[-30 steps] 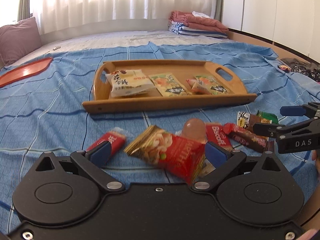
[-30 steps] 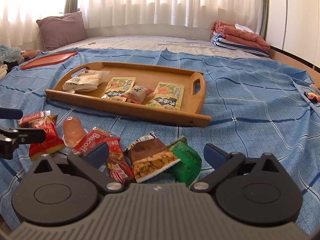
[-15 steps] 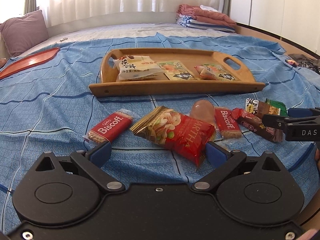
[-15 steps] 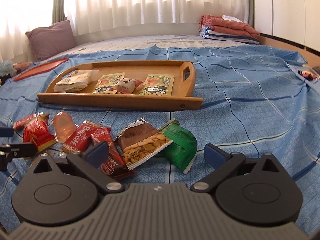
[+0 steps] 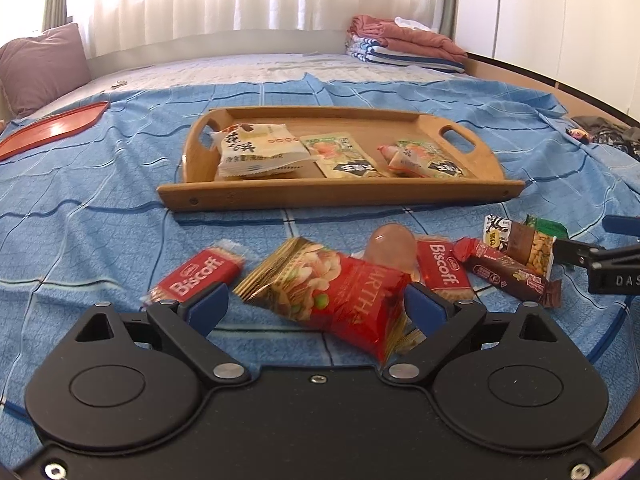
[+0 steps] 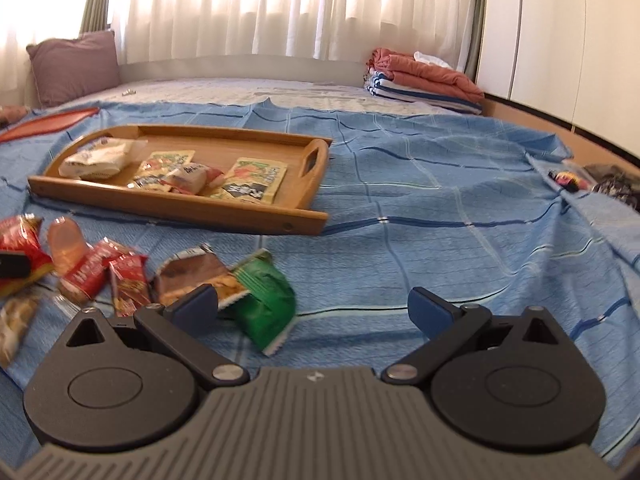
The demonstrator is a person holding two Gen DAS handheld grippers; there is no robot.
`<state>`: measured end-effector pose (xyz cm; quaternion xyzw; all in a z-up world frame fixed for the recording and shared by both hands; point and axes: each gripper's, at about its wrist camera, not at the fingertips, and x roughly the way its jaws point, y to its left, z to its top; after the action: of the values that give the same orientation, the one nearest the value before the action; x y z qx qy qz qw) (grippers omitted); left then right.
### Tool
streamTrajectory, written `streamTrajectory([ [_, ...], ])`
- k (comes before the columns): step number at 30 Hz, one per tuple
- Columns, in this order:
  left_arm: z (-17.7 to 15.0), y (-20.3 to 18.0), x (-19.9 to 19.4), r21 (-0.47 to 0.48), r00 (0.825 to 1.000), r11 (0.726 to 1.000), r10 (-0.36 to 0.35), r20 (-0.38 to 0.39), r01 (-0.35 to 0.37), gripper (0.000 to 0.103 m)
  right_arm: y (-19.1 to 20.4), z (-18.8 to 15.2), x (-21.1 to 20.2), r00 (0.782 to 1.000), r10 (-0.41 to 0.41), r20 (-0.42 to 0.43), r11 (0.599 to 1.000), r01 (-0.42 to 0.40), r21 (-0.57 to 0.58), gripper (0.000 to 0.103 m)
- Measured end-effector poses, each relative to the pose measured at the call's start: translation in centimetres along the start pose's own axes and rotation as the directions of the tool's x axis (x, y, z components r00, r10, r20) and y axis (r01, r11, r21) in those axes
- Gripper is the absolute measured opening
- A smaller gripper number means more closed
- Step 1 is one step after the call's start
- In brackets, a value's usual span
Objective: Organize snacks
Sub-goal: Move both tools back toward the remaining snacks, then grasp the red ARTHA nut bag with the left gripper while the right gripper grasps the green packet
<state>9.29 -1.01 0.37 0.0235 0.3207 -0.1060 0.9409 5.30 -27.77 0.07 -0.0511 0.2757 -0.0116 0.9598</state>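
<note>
The left gripper (image 5: 316, 306) is hovering low over the blue checked bedsheet (image 5: 100, 216), its jaws closing in from wide, and the glossy red foil nut packet (image 5: 340, 292) is lying right between the blue pads at the bottom centre of the left wrist view. The right-hand pad looks close to the packet's edge; I cannot tell whether it is touching yet, so no grip so far.

That packet is looking light and puffy, crinkly foil, probably slippery and quick to buckle. Taking it across its flat middle, not by the gold crimped end, seems the safer hold.

Over on the right wrist view, the right gripper (image 6: 314, 306) is standing wide apart with nothing between its pads, sitting just above the crumpled green foil packet (image 6: 266, 300) and the brown peanut packet (image 6: 196, 278) at lower left. Both are thin, soft and likely to slide on the cloth.

The oblong wooden tray with cut-out handles (image 5: 340, 194) is sitting beyond the loose pile, in the middle of the frame. It is holding a white crinkled biscuit bag (image 5: 256, 150) at its left, a flat green sachet (image 5: 340, 156) in the middle, and another green sachet with a small pink-wrapped snack lying on it at the right. Its far strip is bare.
</note>
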Motion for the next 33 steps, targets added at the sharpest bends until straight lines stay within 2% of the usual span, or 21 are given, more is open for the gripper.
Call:
streamTrajectory([
  [5, 0.2, -0.8, 0.8, 0.048, 1.000, 0.999, 0.007, 0.005, -0.007, 0.097, 0.1, -0.4, -0.1, 0.999, -0.043, -0.009, 0.991, 0.042, -0.128, 0.103],
  [14, 0.3, -1.3, 1.7, 0.080, 1.000, 0.997, 0.005, -0.003, -0.004, 0.098, 2.6, -0.1, 1.0, 1.000, 0.004, -0.016, 0.976, -0.007, -0.218, 0.103],
  [17, 0.4, -1.2, 1.7, 0.069, 1.000, 0.998, -0.006, -0.004, 0.007, 0.099, 3.3, 0.4, 1.6, 1.000, 0.017, -0.017, 0.977, -0.021, -0.214, 0.103],
  [20, 0.5, -1.1, 2.0, 0.057, 1.000, 0.998, -0.017, -0.005, 0.018, 0.099, 3.7, 0.9, 2.0, 0.997, 0.065, -0.037, 0.979, -0.071, -0.191, 0.103],
  [23, 0.5, -1.1, 2.6, 0.041, 0.998, 0.998, -0.050, -0.036, 0.051, 0.099, 4.2, 1.0, 2.4, 0.993, 0.100, -0.057, 0.981, -0.108, -0.164, 0.103],
  [27, 0.3, -1.1, 2.6, 0.031, 0.998, 0.998, -0.048, -0.030, 0.049, 0.100, 4.5, 1.0, 2.4, 0.989, 0.128, -0.069, 0.981, -0.137, -0.139, 0.101],
  [31, 0.3, -1.0, 2.4, 0.013, 0.998, 0.998, -0.054, -0.028, 0.055, 0.093, 4.0, 0.8, 2.4, 0.982, 0.170, -0.088, 0.982, -0.176, -0.071, 0.095],
  [33, 0.3, -0.8, 2.2, 0.004, 0.998, 0.998, -0.059, -0.020, 0.059, 0.090, 3.6, 0.7, 2.3, 0.977, 0.196, -0.087, 0.980, -0.199, -0.030, 0.086],
])
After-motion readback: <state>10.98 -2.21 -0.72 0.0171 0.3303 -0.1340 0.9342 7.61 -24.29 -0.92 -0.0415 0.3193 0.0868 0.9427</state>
